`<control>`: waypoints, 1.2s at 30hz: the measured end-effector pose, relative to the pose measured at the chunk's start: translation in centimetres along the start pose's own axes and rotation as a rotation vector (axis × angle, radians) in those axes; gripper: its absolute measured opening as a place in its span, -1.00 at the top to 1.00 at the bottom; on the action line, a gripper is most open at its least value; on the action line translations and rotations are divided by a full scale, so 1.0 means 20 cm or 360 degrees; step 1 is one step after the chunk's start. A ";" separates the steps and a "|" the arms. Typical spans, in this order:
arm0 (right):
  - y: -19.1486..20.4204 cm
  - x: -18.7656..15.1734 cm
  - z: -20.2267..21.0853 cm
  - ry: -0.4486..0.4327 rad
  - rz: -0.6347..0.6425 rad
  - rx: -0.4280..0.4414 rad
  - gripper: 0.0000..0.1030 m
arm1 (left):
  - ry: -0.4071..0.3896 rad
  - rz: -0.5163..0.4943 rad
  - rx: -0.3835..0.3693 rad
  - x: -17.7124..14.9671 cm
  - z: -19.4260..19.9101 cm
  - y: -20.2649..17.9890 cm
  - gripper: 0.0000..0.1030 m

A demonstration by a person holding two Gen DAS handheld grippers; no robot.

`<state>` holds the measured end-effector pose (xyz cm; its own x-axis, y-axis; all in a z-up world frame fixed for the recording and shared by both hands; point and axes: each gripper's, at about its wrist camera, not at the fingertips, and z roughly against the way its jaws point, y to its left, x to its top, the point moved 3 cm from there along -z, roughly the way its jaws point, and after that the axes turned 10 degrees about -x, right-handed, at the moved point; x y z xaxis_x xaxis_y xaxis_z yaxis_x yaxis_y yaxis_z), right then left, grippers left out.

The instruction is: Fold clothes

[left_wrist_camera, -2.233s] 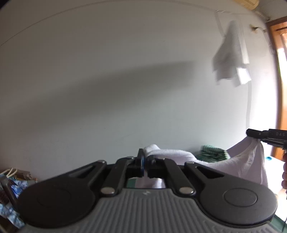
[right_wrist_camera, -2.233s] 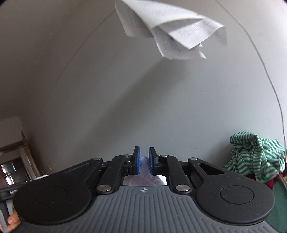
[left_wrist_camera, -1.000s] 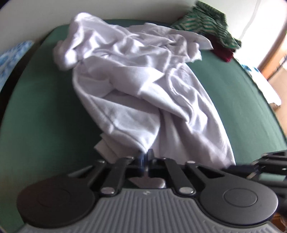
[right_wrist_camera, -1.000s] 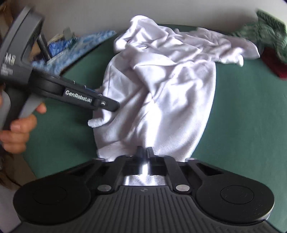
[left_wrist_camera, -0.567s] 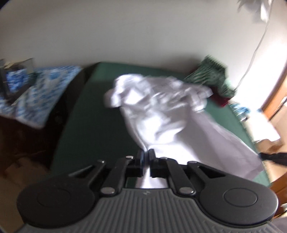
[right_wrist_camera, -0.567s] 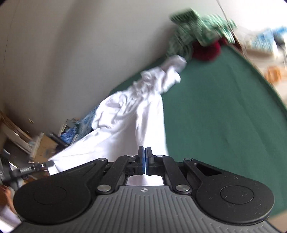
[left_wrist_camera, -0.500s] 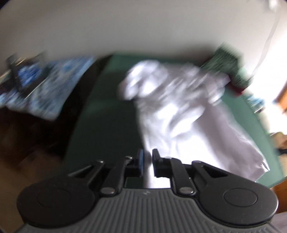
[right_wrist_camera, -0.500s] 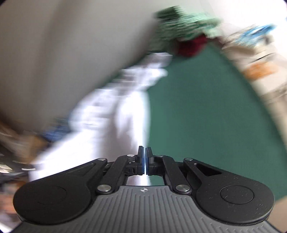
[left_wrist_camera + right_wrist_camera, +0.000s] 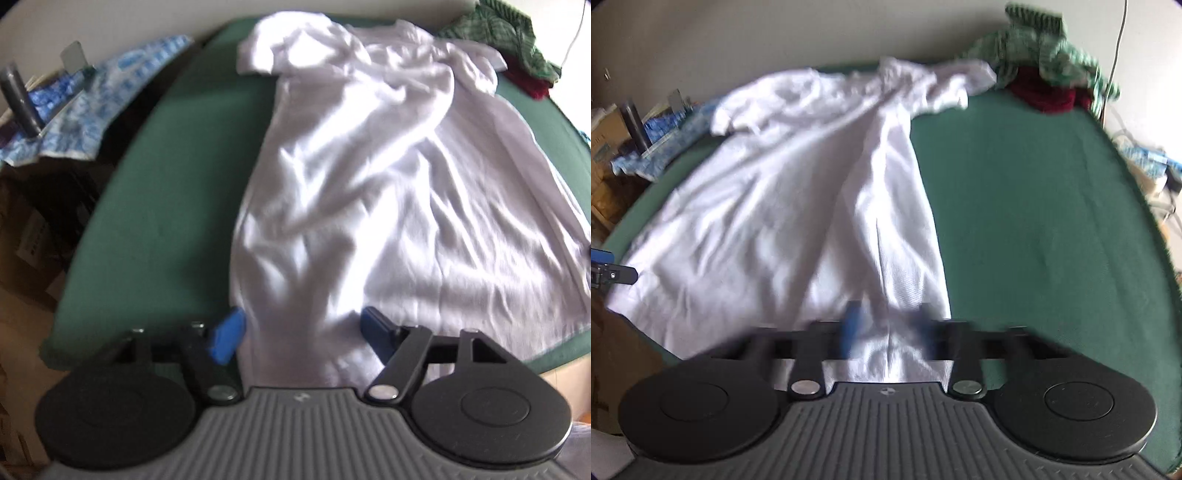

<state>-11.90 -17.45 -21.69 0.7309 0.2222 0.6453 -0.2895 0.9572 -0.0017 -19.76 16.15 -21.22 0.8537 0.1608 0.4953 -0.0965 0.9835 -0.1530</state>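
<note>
Left hand-held gripper [image 9: 301, 328], pinched shut on the hem a second ago, is opening, its blue pads clear of the white shirt [image 9: 369, 166] lying between them. Right hand-held gripper [image 9: 886, 325], blurred, also stands parted around the hem at 6 o'clock. Earlier bunched, the shirt now lies stretched along the green bench [image 9: 166, 184], collar toward 12 o'clock.
</note>
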 end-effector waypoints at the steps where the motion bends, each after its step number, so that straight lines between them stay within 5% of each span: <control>1: -0.04 0.02 0.01 -0.0003 -0.0049 0.0007 0.98 | 0.0003 0.0004 -0.0017 0.01 0.02 0.00 0.19; 2: -0.10 0.04 0.05 -0.0026 -0.0130 0.0012 0.98 | 0.0009 0.0005 -0.0031 0.01 0.04 0.00 0.52; 5: -0.34 0.07 0.23 -0.0110 -0.0388 -0.0014 0.99 | -0.0001 -0.0013 -0.0069 0.01 0.12 0.03 0.50; 10: -0.70 -0.05 0.42 -0.0056 -0.0584 -0.0320 1.00 | 0.0056 -0.0042 0.0042 -0.02 0.10 0.04 0.44; 11: -0.73 -0.07 0.41 -0.0027 -0.0629 -0.0309 1.00 | 0.0064 -0.0027 0.0047 -0.03 0.09 0.05 0.32; 12: -0.73 -0.10 0.39 -0.0011 -0.0680 -0.0277 0.98 | 0.0061 -0.0016 0.0050 -0.02 0.09 0.06 -0.01; 15: -0.66 -0.13 0.31 0.0006 -0.0695 -0.0136 0.43 | 0.0009 -0.0004 0.0065 -0.01 0.09 0.07 -0.56; 16: -0.60 -0.12 0.27 0.0011 -0.0647 -0.0095 0.04 | 0.0003 -0.0007 0.0063 0.00 0.09 0.07 -0.60; 20: -0.43 -0.10 0.14 -0.0031 -0.0453 -0.0053 -0.01 | 0.0012 0.0005 0.0038 -0.02 0.02 0.03 -0.67; 22: -0.39 -0.09 0.10 -0.0064 -0.0381 -0.0089 0.00 | -0.0005 0.0027 0.0010 -0.04 0.00 0.00 -0.56; 23: -0.37 -0.08 0.08 -0.0078 -0.0348 -0.0110 0.21 | -0.0022 0.0038 -0.0007 -0.04 0.00 -0.03 -0.37; 25: -0.36 -0.05 0.06 -0.0044 -0.0354 -0.0032 0.95 | -0.0042 0.0051 -0.0020 -0.03 0.00 -0.09 0.20; 26: -0.37 -0.03 0.06 -0.0033 -0.0391 0.0004 0.99 | -0.0035 0.0047 -0.0026 -0.02 0.00 -0.10 0.72; 27: -0.38 -0.01 0.09 -0.0056 -0.0428 0.0028 0.99 | -0.0029 0.0041 -0.0011 0.00 0.00 -0.11 1.00; 33: -0.60 0.09 0.46 -0.0271 -0.0616 0.0060 1.00 | -0.0117 -0.0027 -0.0119 0.05 0.07 -0.19 1.00; 36: -0.67 0.05 0.58 -0.0227 -0.0528 -0.0019 1.00 | -0.0097 -0.0060 -0.0091 0.03 0.06 -0.21 1.00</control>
<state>-14.53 -32.14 -12.17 0.6902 -0.1284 0.7122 -0.0428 0.9752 0.2172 -19.51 12.22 -19.26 0.8233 0.1304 0.5524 -0.0343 0.9829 -0.1808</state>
